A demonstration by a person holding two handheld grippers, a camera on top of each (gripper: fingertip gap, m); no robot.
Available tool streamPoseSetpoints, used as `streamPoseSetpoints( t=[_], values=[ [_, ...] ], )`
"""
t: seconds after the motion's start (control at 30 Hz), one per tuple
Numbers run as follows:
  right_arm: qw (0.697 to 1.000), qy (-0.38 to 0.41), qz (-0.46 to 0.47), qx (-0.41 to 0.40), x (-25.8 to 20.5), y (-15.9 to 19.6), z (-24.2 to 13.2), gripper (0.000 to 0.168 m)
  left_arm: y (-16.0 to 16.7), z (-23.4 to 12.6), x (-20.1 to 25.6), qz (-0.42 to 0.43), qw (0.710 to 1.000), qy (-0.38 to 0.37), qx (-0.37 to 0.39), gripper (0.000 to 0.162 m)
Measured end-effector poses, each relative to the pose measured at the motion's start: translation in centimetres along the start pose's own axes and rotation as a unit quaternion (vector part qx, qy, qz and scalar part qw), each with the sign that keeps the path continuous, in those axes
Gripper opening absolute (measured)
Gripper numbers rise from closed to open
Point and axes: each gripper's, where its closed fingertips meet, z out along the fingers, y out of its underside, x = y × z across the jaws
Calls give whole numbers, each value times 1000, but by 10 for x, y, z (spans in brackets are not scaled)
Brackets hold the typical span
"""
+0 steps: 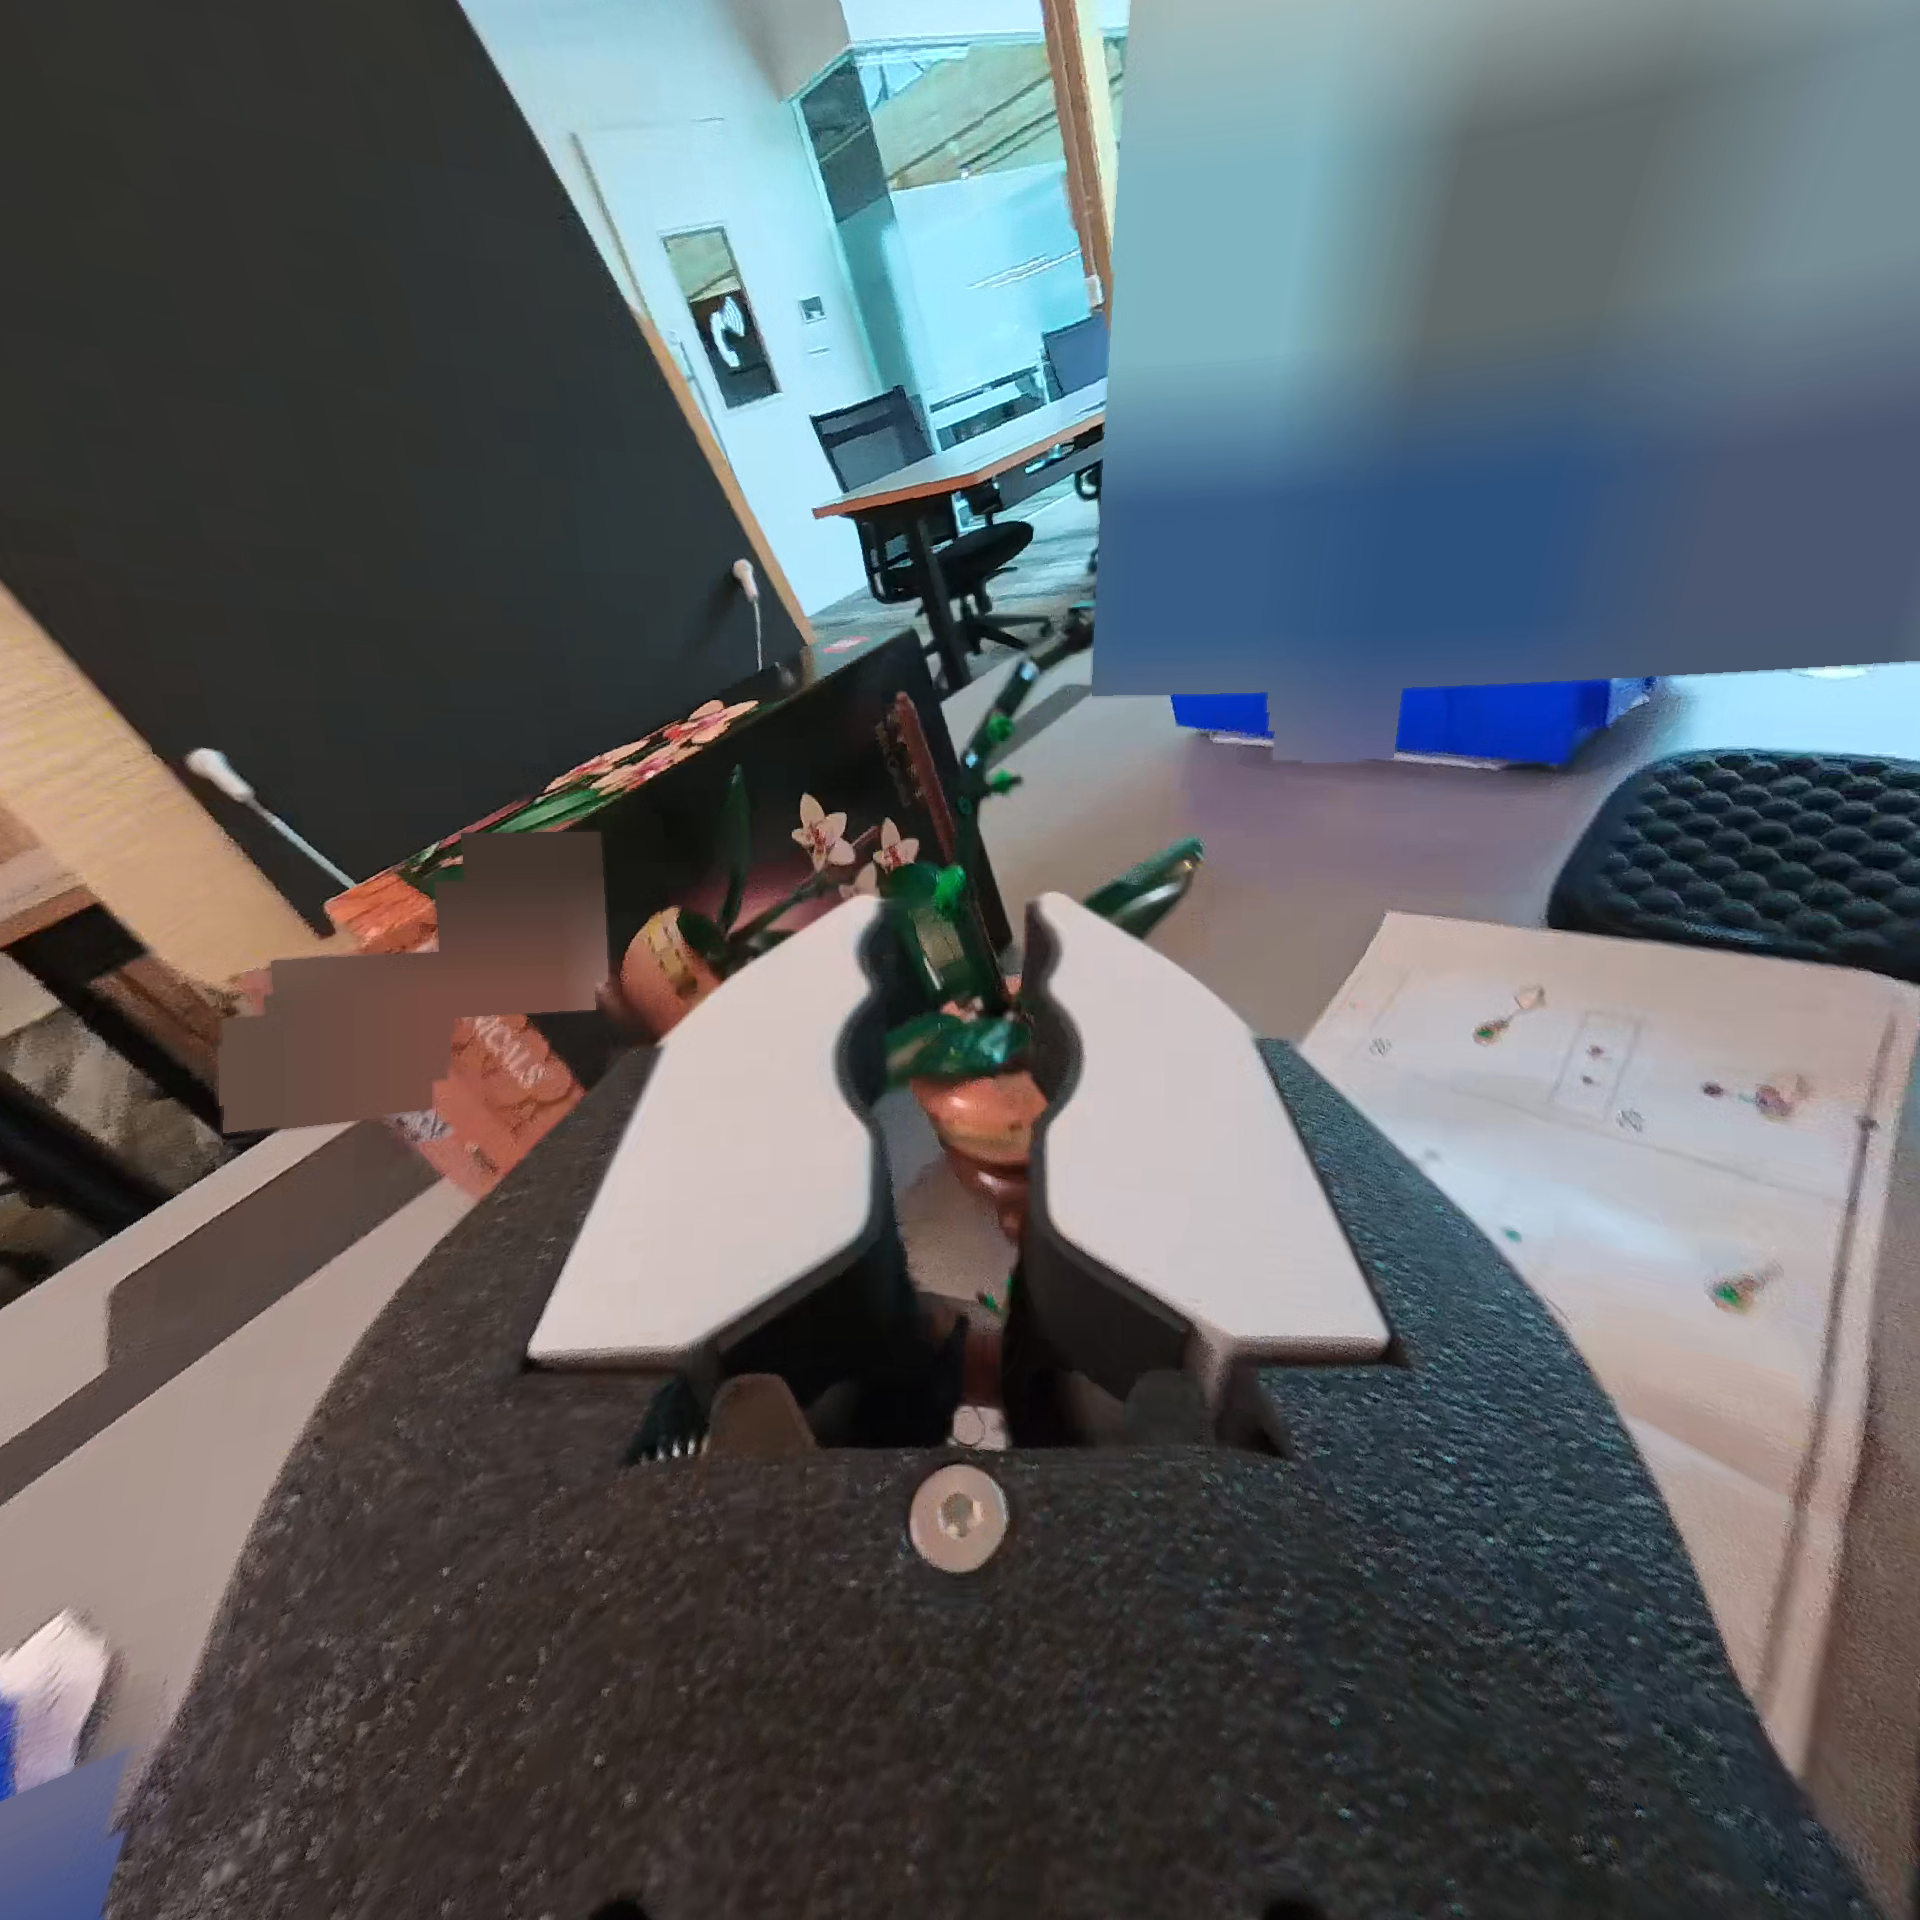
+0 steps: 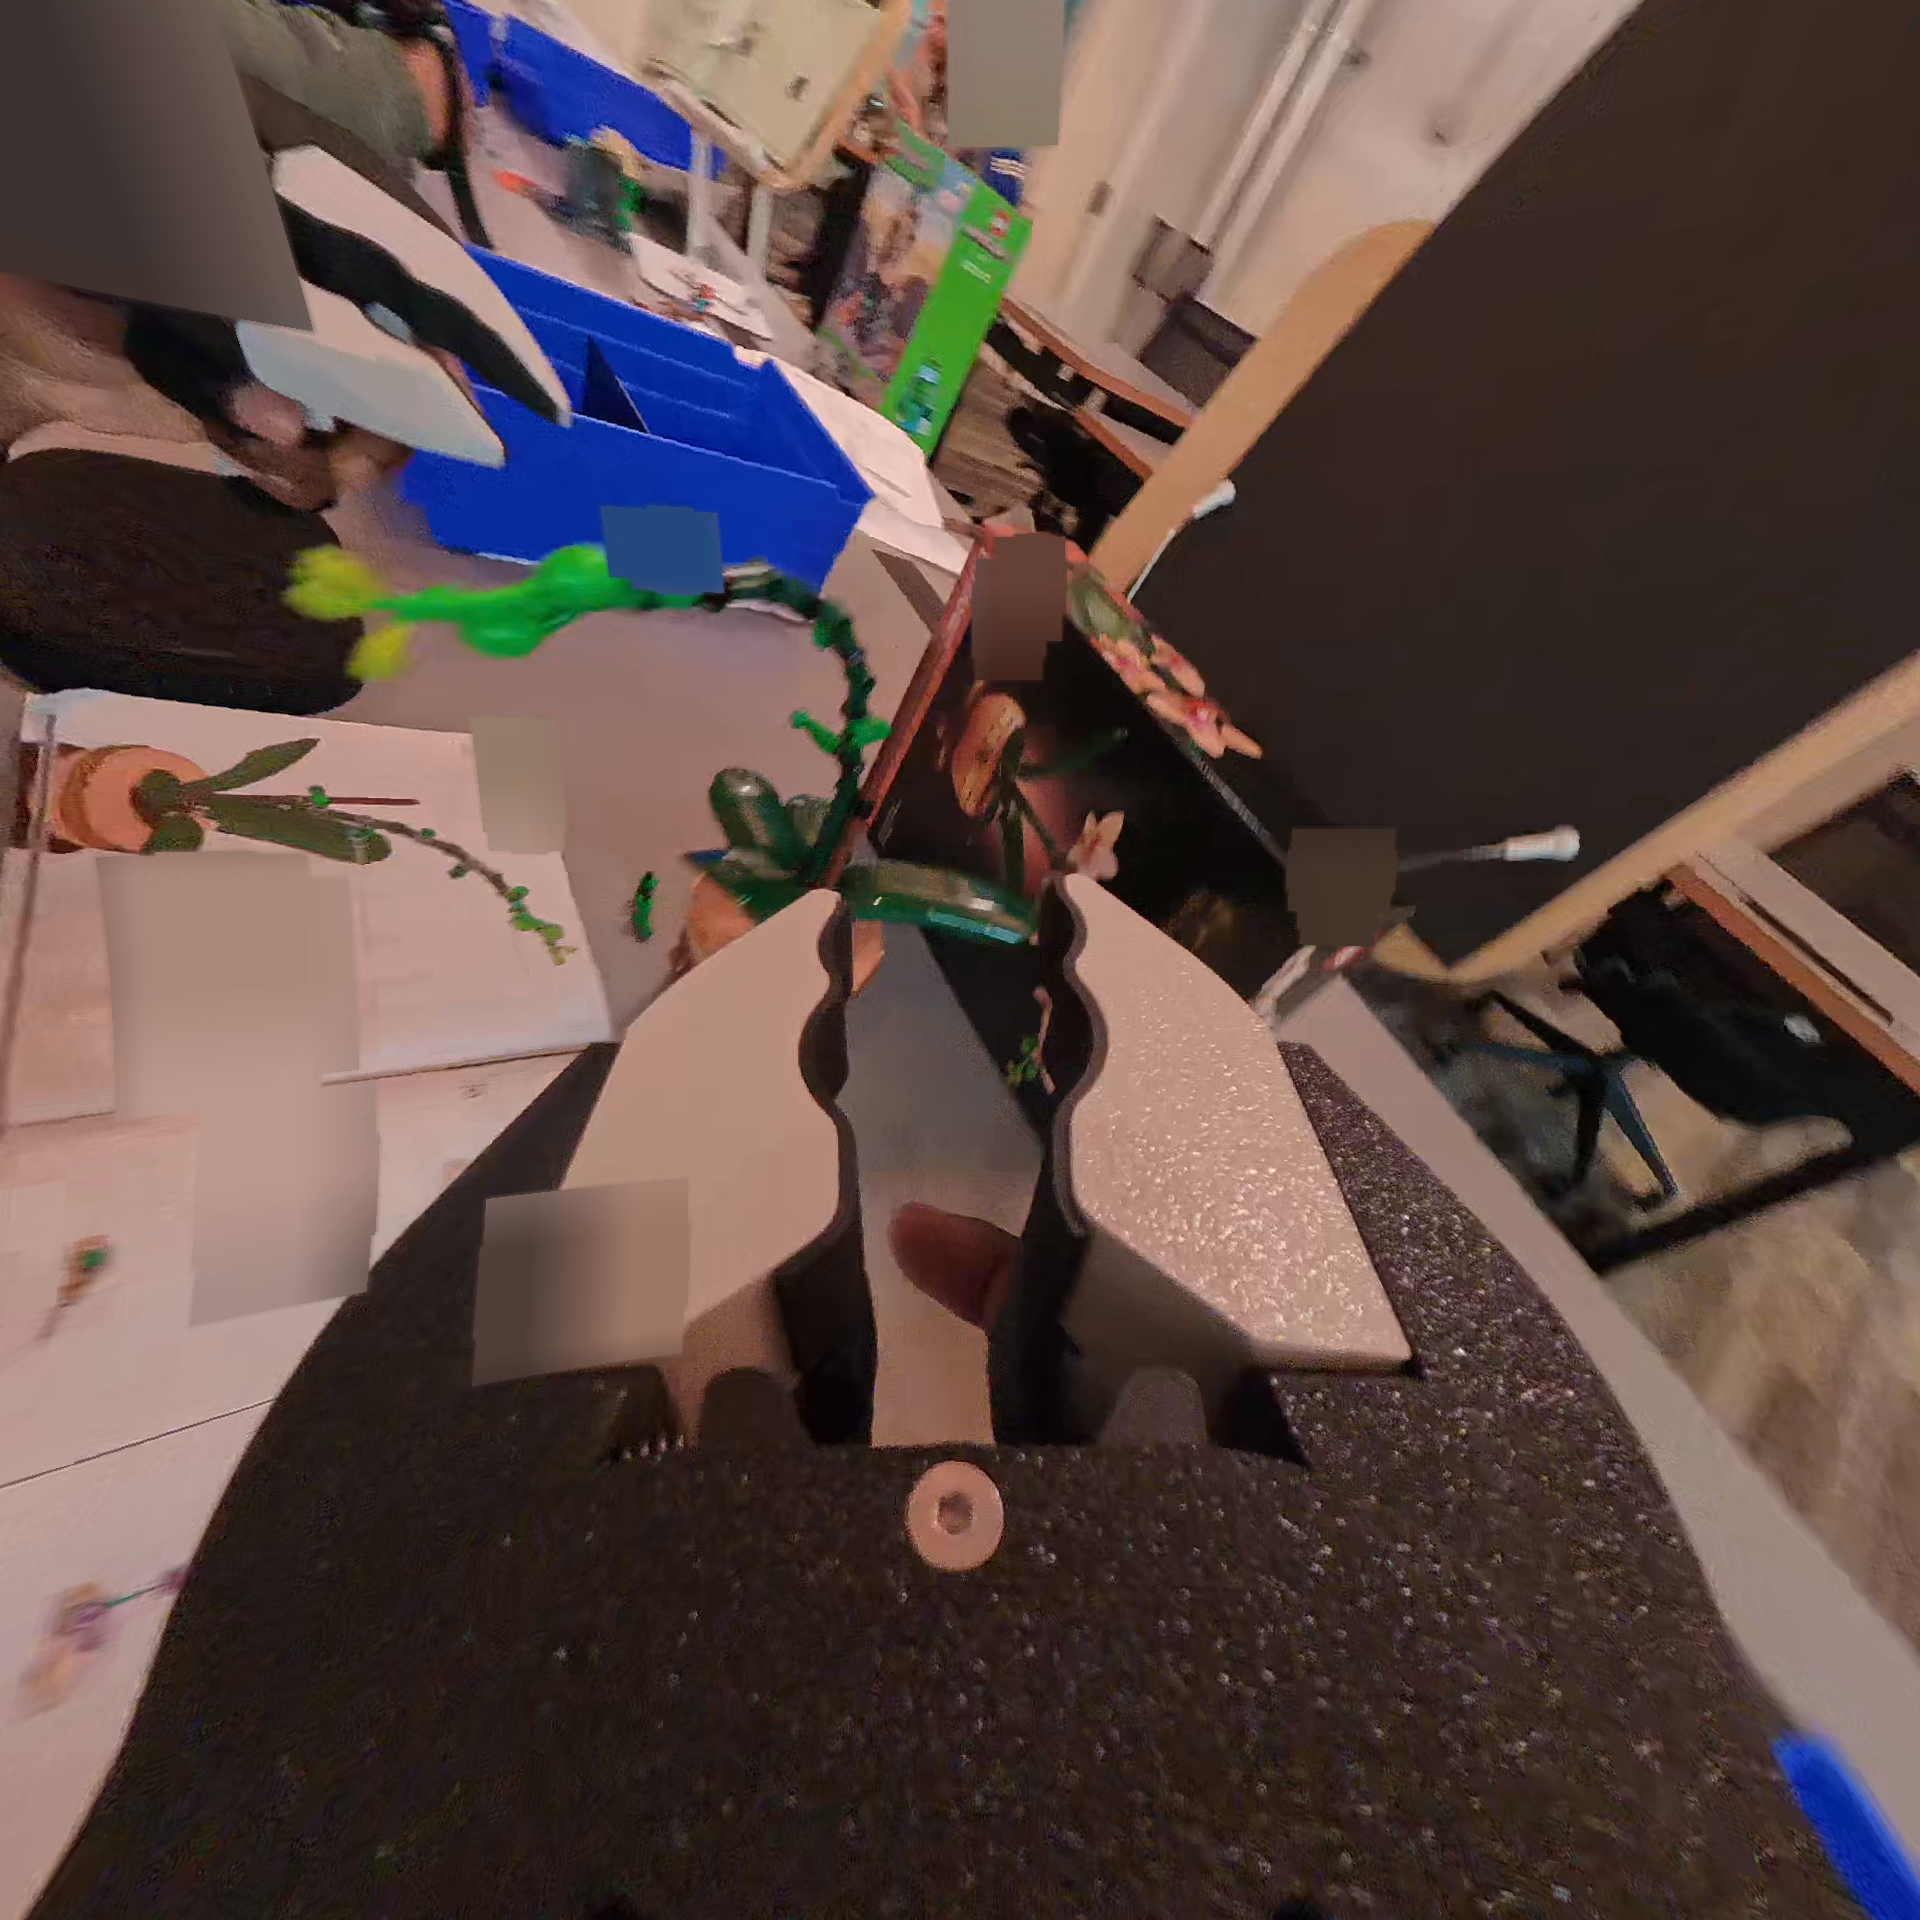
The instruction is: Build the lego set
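A Lego orchid stands on the grey table by its box: a terracotta pot [image 1: 977, 1117] with dark green leaves and a long green stem [image 1: 977, 769]. My left gripper [image 1: 951, 914] is slightly open and empty. The pot shows through its gap, some way beyond the tips. In the right wrist view the pot [image 2: 717, 925] sits just past my right gripper [image 2: 940, 894], to its left. The stem [image 2: 852, 665] arcs up and left. The right gripper is slightly open and empty, and a person's fingertip shows under the gap.
The dark set box [image 1: 790, 769] [image 2: 1039, 810] stands right behind the plant. An open instruction booklet [image 1: 1558, 1122] [image 2: 436, 966] lies beside it. There are blue bins [image 2: 644, 457] [image 1: 1486, 717] and a black mesh pad [image 1: 1745, 842]. Another hand-held gripper [image 2: 395, 364] is in front of the bin. A small green piece [image 2: 644, 904] lies loose. My right fingertips sit around 20 cm from my left ones. From my left tips it is roughly 15 cm to the terracotta pot [image 1: 977, 1117]; from my right, 20 cm.
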Motion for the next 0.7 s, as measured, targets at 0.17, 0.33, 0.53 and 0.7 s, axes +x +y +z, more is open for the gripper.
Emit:
streamPoseSetpoints(
  t=[0.17,0.33,0.53,0.7],
  values=[
    [998,-13,52,-38,-99,25,-30,34,14,-65,23,-16,1000,-2,-11,3],
    [993,-18,112,-20,-179,33,-12,5,25,-101,27,-68,997,23,2,0],
    [994,22,101,16,-207,30,43,2,53,-84,15,-73,996,12,-44,1],
    [995,71,71,14,-193,23,66,4,88,-75,-8,-79,993,-50,-67,4]
  ],
)
